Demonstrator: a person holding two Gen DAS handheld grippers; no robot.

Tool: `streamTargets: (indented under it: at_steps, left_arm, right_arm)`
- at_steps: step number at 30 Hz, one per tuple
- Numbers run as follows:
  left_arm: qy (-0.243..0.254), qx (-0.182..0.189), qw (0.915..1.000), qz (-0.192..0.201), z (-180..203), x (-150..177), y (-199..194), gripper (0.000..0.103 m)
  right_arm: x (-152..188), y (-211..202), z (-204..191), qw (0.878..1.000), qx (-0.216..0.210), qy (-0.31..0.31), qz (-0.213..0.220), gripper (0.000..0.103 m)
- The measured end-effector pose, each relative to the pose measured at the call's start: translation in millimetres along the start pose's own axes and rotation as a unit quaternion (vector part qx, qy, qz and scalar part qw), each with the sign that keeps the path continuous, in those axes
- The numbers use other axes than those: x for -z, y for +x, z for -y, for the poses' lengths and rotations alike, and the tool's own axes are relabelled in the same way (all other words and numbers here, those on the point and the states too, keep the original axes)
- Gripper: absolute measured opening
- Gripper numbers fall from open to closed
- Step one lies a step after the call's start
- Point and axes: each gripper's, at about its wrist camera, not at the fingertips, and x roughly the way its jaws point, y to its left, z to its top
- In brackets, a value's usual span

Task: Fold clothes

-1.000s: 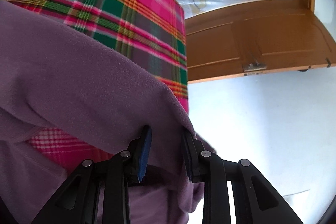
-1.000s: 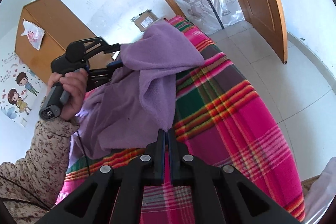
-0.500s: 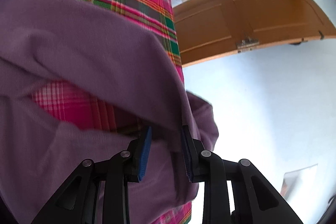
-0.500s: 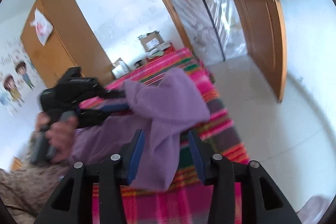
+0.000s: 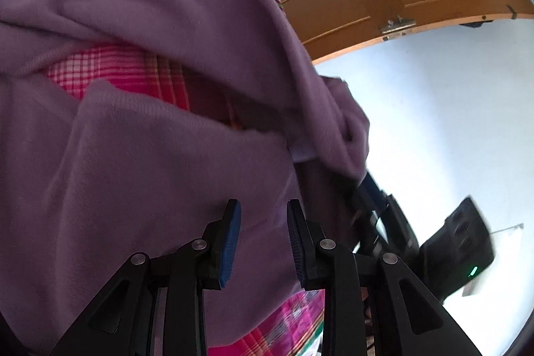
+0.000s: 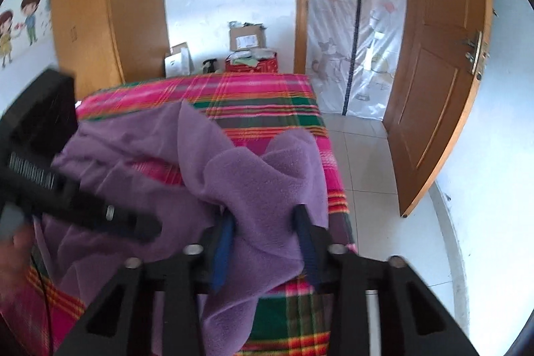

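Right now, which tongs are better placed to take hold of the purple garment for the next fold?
The right tongs, probably: their open jaws already straddle a raised bunch of the purple fleece garment on the plaid bedspread. The left tongs are open too, over flat fabric with no fold between them.

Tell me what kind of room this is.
Most likely a home bedroom: a bed under a pink plaid blanket, a wooden wardrobe against the wall, cartoon wall stickers beside it, and a wooden door standing open.

Purple garment (image 6: 260, 186) matt fuzzy fleece; plaid bedcover (image 6: 267, 95) woven cloth; door (image 6: 440, 62) glossy wood.
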Motion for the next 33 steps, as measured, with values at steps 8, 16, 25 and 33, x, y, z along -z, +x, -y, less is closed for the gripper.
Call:
streamTargets:
  at_steps: [8, 16, 25, 33]
  left_arm:
    - [0.008, -0.013, 0.9993, -0.034, -1.5, 14.7, 22.4, 0.029]
    - [0.05, -0.02, 0.9975, -0.046, 13.0, 30.8, 34.9, 0.029]
    - [0.182, -0.063, 0.9812, -0.014, 62.5, 52.2, 37.8, 0.03]
    - [0.296, -0.147, 0.9435, 0.031, 107.8, 76.4, 53.8, 0.035]
  right_arm:
    - [-16.7, -0.2, 41.6, 0.996, -0.012, 0.082, 0.014, 0.011]
    - [-27.9, 3.1, 66.2, 0.991, -0.029, 0.127, 0.029, 0.01]
    - [-24.3, 3.9, 78.2, 0.989, -0.035, 0.144, 0.018, 0.011]
    - [-25.3, 9.6, 74.1, 0.99, -0.04, 0.136, 0.007, 0.01]
